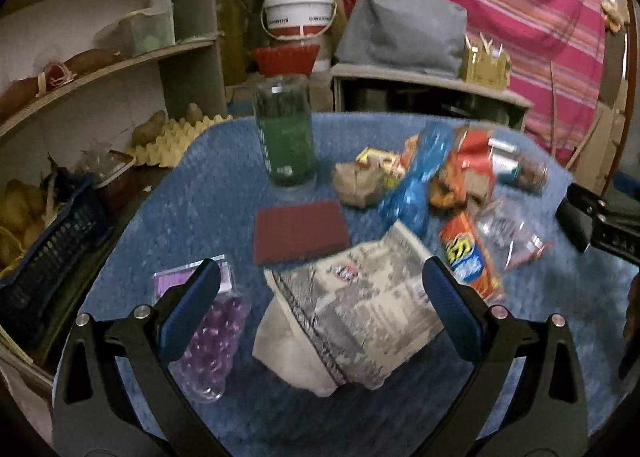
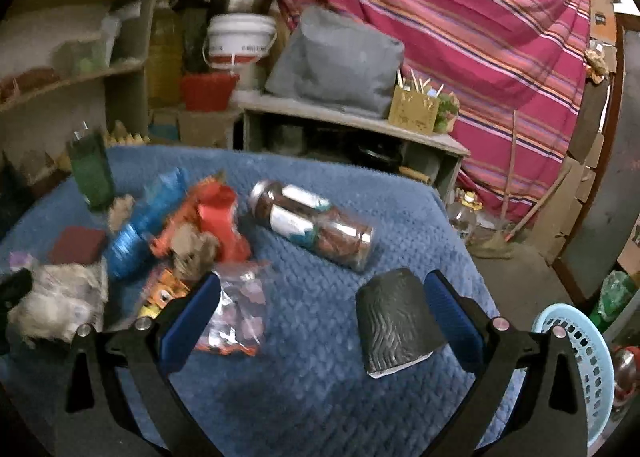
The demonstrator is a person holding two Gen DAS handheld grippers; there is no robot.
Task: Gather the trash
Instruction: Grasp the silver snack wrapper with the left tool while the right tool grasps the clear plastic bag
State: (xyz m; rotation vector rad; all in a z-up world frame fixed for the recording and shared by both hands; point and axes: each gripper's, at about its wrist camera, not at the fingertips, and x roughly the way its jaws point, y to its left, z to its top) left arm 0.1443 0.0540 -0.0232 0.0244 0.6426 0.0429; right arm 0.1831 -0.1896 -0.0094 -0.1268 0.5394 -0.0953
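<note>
Hovering over the blue knit cloth, left gripper spread wide, gripping nothing. Sitting right between its pads: crumpled grey printed bag, long axis running diagonally from near-left to far-right, open pale end facing back toward the tool. Not touching either finger afaict. Just outside the left finger: clear pack of purple beads, lengthwise along the tool's line of sight. Straight ahead past the bag: dark red pad lying flat, then a green glass jar standing upright further out. Ahead and to the right: trash pile w/ a blue plastic bottle lying slantwise, orange snack wrapper, clear plastic baggie.

Right gripper also gaping wide, clamping nothing. Lying just inside its right finger: dark ribbed piece, narrower end pointing away from the tool; touching the pad or not, can't tell. Near the left finger: same clear baggie, flat on the cloth. Ahead, roughly centre: brown labelled bottle on its side, long axis going far-left to near-right, cap end pointing far-left. Off to the tool's right, below cloth level: light blue basket. Everything kinda blurry tbh.
</note>
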